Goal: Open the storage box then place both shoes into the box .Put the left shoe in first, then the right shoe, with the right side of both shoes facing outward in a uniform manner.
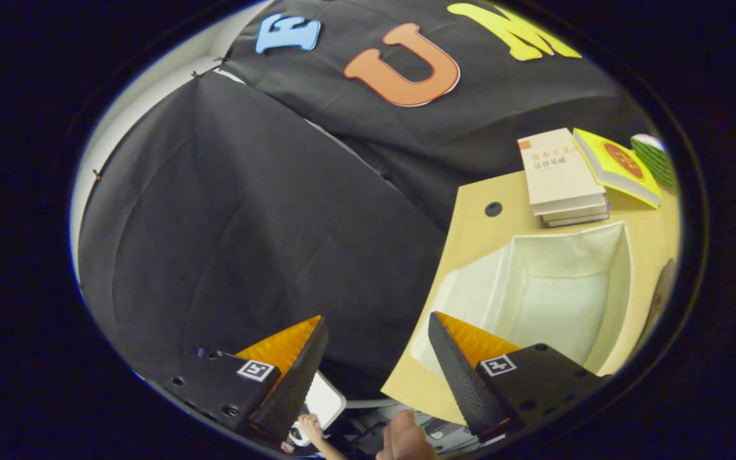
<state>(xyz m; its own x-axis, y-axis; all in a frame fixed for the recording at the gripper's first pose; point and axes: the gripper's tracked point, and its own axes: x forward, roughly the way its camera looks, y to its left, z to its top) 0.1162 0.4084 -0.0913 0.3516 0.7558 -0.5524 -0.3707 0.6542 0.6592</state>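
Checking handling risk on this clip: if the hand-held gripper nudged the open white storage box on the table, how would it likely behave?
The storage box looks like soft fabric with slightly bowed walls, so it would probably flex rather than stay rigid. It appears empty, so likely light and apt to slide on the smooth table. The hand-held gripper is open, off the box.

A pale wooden table (pixel 470 236) stands at the right, its near left corner jutting out against the black cloth wall (pixel 246 223) that drapes the left and far sides. A small dark round hole (pixel 493 209) sits in the tabletop near its far left edge. Just right of it lies a stack of books (pixel 563 176) with a beige cover on top. Further right, touching or nearly touching that stack, lies a yellow book (pixel 620 166) with a red disc on its cover, and past it a green striped object (pixel 654 158), too cut off to identify.
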